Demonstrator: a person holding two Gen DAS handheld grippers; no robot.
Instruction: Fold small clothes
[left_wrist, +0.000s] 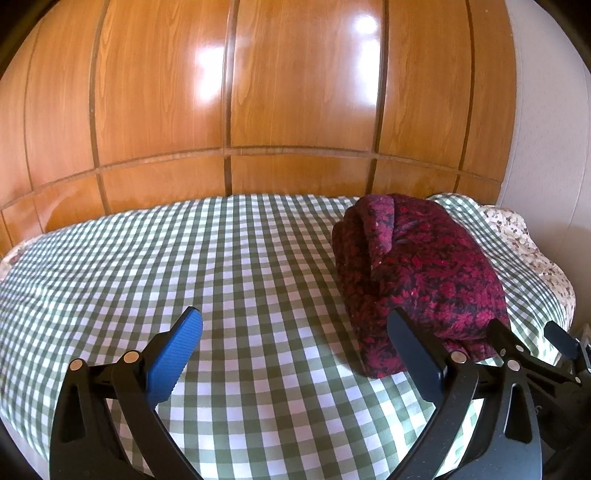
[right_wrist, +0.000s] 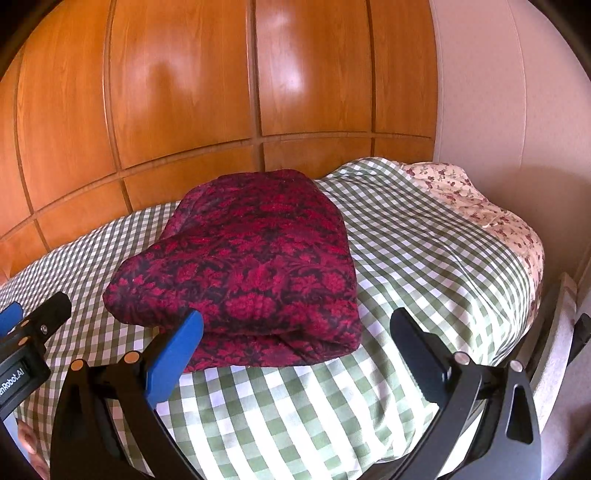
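Observation:
A folded dark red and black patterned garment (right_wrist: 251, 258) lies in a thick bundle on the green checked bed cover (right_wrist: 406, 258). In the left wrist view the garment (left_wrist: 417, 273) is on the right. My left gripper (left_wrist: 295, 332) is open and empty, hovering over the cover just left of the garment. My right gripper (right_wrist: 295, 332) is open and empty, just in front of the garment's near edge. The right gripper (left_wrist: 532, 350) also shows at the lower right of the left wrist view, and the left gripper (right_wrist: 29, 317) at the left edge of the right wrist view.
A glossy wooden panelled wardrobe (left_wrist: 295, 92) stands behind the bed. A floral pillow (right_wrist: 480, 206) lies at the bed's right end by a white wall (right_wrist: 498, 92). The bed's edge runs along the right side (right_wrist: 532, 314).

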